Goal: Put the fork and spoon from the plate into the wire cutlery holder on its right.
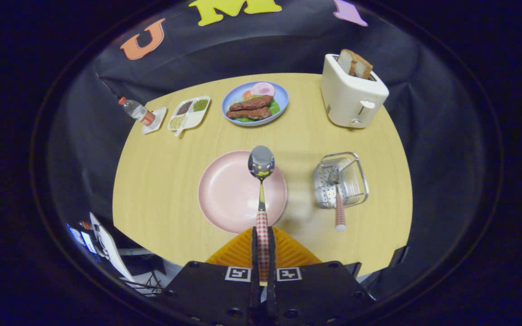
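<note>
Here the gripper (262,244) clenches the spoon (261,181) by its handle, bowl above the plate (224,194).

Gripper (263,246) fingers clamped on spoon (261,181) handle

- Rides on the gripper (263,253), looking forward along the two fingers, which close on the checked handle of a spoon (261,190) running straight ahead
- Sits above the near edge of the round wooden table (161,181), tilted down and across it toward the black cloth wall behind
- Close over the pink plate (229,192), just beyond the fingers; wire cutlery holder (340,179) off to the right of it
- Farther back: blue plate of food (255,103), divided tray (189,113), bottle (137,110), toaster (351,93)
- Fisheye bend curves the table rim
</note>
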The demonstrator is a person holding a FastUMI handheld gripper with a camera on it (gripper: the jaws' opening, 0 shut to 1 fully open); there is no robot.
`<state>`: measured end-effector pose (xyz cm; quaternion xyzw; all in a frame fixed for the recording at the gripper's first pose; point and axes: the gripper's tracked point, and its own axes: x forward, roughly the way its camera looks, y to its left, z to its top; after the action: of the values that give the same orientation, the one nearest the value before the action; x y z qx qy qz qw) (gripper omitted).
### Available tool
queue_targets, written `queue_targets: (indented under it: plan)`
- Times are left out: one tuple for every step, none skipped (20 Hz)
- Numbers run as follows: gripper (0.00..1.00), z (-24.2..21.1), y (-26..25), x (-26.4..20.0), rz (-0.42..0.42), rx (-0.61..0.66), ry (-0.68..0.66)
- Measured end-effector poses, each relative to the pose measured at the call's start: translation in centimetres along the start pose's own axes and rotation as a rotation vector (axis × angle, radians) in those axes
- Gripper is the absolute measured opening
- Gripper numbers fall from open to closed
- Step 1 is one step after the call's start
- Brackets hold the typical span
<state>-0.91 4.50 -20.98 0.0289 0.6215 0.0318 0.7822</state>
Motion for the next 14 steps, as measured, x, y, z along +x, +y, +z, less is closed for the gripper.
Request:
queue_targets:
  plan:
    - [0.06,0.4,-1.2,-0.9,-0.006,0.005,0.011]
    - [0.06,0.5,-2.6,-1.4,-0.019,0.0,0.034]
    - [0.06,0.5,-3.9,-1.9,-0.035,-0.006,0.066]
    - [0.06,0.6,-4.7,-2.3,-0.041,-0.004,0.098]
    - [0.06,0.7,-5.5,-2.5,-0.044,0.005,0.137]
    - [0.06,0.9,-6.2,-2.6,-0.05,0.011,0.168]
    - [0.06,1.3,-7.1,-2.8,-0.066,0.008,0.187]
    - [0.06,1.5,-7.9,-3.0,-0.081,-0.005,0.206]
    - [0.06,1.6,-8.6,-3.0,-0.093,-0.014,0.235]
    - [0.06,1.6,-9.0,-2.9,-0.097,-0.008,0.268]
    - [0.06,1.4,-9.4,-2.9,-0.094,0.006,0.305]
    - [0.06,1.5,-9.5,-2.8,-0.088,0.019,0.336]
    - [0.06,1.6,-9.6,-2.6,-0.079,0.021,0.365]
    - [0.06,1.9,-9.8,-2.1,-0.077,0.026,0.383]
